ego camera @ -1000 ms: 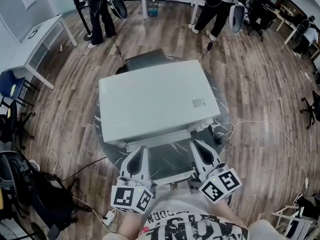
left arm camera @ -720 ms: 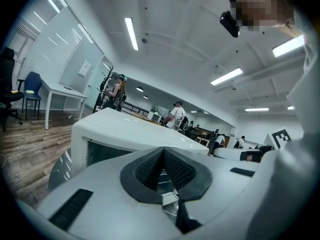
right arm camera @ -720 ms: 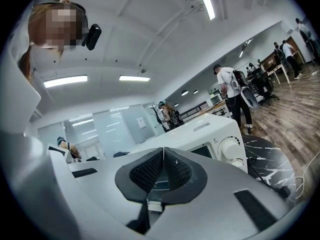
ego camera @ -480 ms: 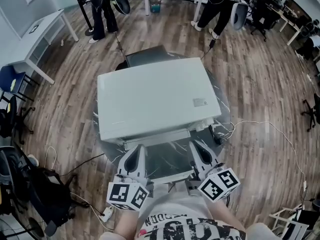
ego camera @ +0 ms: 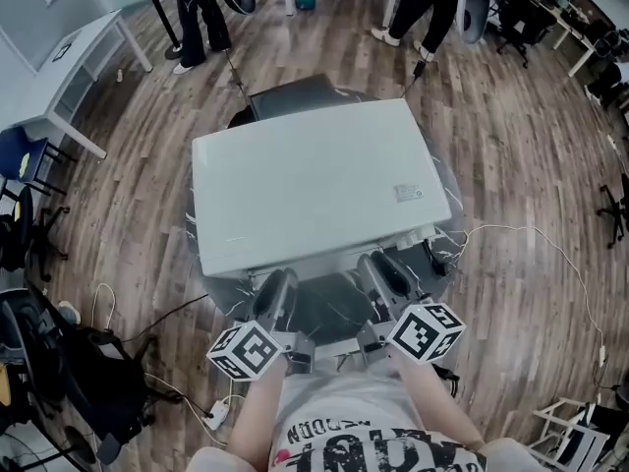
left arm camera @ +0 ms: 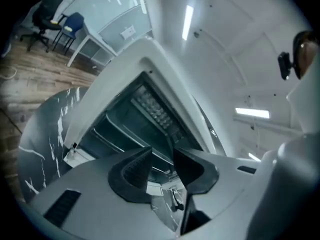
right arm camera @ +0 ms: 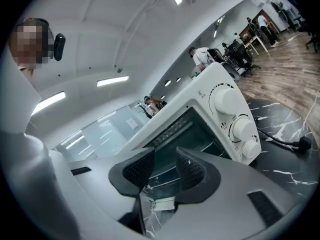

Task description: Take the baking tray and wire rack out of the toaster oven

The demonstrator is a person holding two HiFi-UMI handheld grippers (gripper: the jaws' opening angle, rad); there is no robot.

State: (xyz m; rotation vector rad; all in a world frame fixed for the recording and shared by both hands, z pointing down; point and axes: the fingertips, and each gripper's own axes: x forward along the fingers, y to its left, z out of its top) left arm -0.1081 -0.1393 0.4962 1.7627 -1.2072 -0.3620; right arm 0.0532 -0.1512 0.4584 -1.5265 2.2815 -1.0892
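A white toaster oven (ego camera: 314, 180) stands on a round dark marble table (ego camera: 200, 239), its glass door (ego camera: 329, 308) folded down towards me. In the left gripper view the dark cavity (left arm camera: 135, 121) holds dim shelves under the heating elements; I cannot tell tray from wire rack. My left gripper (ego camera: 278, 295) hangs at the mouth's left side and my right gripper (ego camera: 378, 275) at its right. Both have just been opening. Nothing lies between the left gripper (left arm camera: 162, 164) jaws or the right gripper (right arm camera: 165, 166) jaws.
Three white knobs (right arm camera: 235, 126) sit on the oven's right front. A black plug and cable (right arm camera: 300, 144) lie on the table to the right. A white desk (ego camera: 69, 77), a black bag (ego camera: 88, 382) and floor cables surround the table. People stand far behind.
Both grippers have sunk lower before the oven mouth and rolled, so their marker cubes now tilt. Their jaws stand apart now.
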